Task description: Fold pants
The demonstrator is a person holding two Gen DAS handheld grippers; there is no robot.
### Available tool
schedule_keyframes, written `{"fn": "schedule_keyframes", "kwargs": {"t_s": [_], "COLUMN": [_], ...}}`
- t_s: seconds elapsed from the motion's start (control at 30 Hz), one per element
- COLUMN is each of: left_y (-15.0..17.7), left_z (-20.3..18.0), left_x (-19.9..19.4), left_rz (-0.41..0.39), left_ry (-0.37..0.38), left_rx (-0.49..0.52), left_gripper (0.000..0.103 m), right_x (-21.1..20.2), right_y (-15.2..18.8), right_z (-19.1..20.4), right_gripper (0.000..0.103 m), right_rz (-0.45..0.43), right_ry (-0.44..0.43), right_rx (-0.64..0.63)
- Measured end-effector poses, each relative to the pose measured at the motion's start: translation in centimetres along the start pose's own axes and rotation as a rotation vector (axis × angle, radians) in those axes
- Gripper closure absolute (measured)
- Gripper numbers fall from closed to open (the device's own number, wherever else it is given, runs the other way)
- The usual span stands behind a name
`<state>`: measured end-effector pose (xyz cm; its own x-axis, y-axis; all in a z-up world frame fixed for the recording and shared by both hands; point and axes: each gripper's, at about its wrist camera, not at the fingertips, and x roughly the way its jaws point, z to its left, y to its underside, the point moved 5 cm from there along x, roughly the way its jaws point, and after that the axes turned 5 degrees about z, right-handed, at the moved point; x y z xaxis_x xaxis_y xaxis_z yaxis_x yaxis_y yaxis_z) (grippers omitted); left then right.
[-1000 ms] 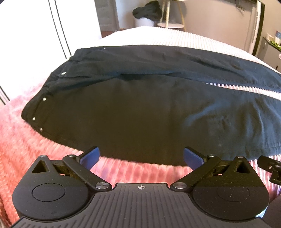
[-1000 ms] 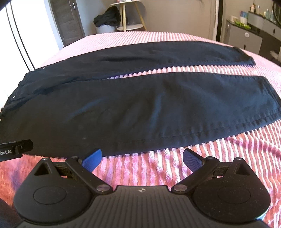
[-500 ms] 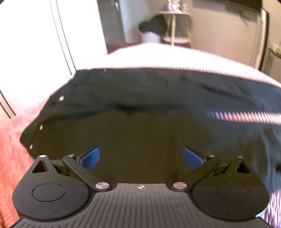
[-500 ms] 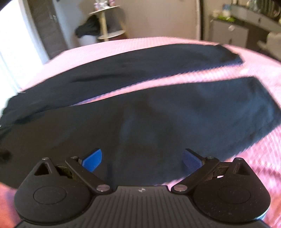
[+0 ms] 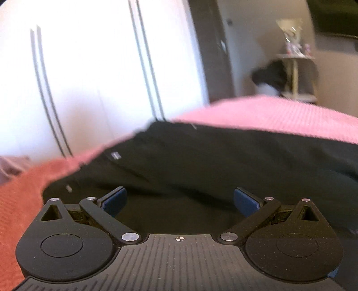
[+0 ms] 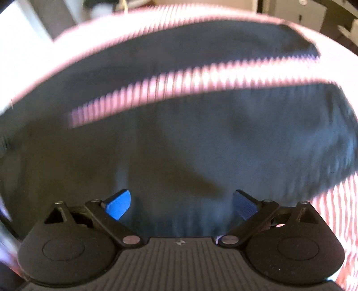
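Black pants (image 5: 212, 161) lie flat on a pink ribbed bedspread (image 5: 279, 114). In the left wrist view I see the waist end with small metal studs. My left gripper (image 5: 180, 201) is open, low over the near part of the waist, empty. In the right wrist view the two legs (image 6: 179, 138) lie side by side with a strip of bedspread (image 6: 179, 82) between them. My right gripper (image 6: 181, 204) is open over the near leg, empty. The view is blurred.
White wardrobe doors (image 5: 89, 67) stand to the left of the bed. A small side table (image 5: 295, 73) with a dark garment (image 5: 270, 76) by it stands beyond the bed. A cabinet (image 6: 297, 13) shows at the far right.
Both grippers have moved forward and lower over the pants, from the bedspread at the near edge onto the fabric. The left one has turned toward the waist. Both stayed open.
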<state>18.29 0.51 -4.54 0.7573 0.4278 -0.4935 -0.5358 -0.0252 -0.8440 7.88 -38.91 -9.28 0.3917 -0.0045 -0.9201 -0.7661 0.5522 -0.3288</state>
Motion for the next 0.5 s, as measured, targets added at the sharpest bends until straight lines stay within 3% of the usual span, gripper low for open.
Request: {"fn": "schedule_keyframes", "kwargs": {"t_s": [0.17, 0.27, 0.33, 0.4, 0.5], "left_y": [0.3, 1.6, 2.4, 2.5, 2.6], "left_z": [-0.5, -1.5, -1.4, -0.8, -0.9], "left_x": [0.3, 2.9, 4.5, 4.7, 4.8], "left_rz": [-0.017, 0.129, 0.211, 0.214, 0.204], "left_ry": [0.036, 0.090, 0.099, 0.117, 0.102], "left_rx": [-0.028, -0.030, -0.063, -0.127, -0.124], "left_gripper": [0.000, 0.000, 0.000, 0.000, 0.000], "right_x": [1.7, 5.2, 7.2, 8.6, 10.5], "right_y": [-13.6, -20.7, -24.0, -25.3, -27.3], "right_z": [-1.3, -2.0, -3.0, -4.0, -5.3], "right_gripper": [0.008, 0.031, 0.033, 0.034, 0.035], "right_rz": [-0.109, -0.107, -0.109, -0.105, -0.108], "right_ry": [0.056, 0.102, 0.147, 0.161, 0.225], "right_rx": [0.140, 0.260, 0.378, 0.496, 0.588]}}
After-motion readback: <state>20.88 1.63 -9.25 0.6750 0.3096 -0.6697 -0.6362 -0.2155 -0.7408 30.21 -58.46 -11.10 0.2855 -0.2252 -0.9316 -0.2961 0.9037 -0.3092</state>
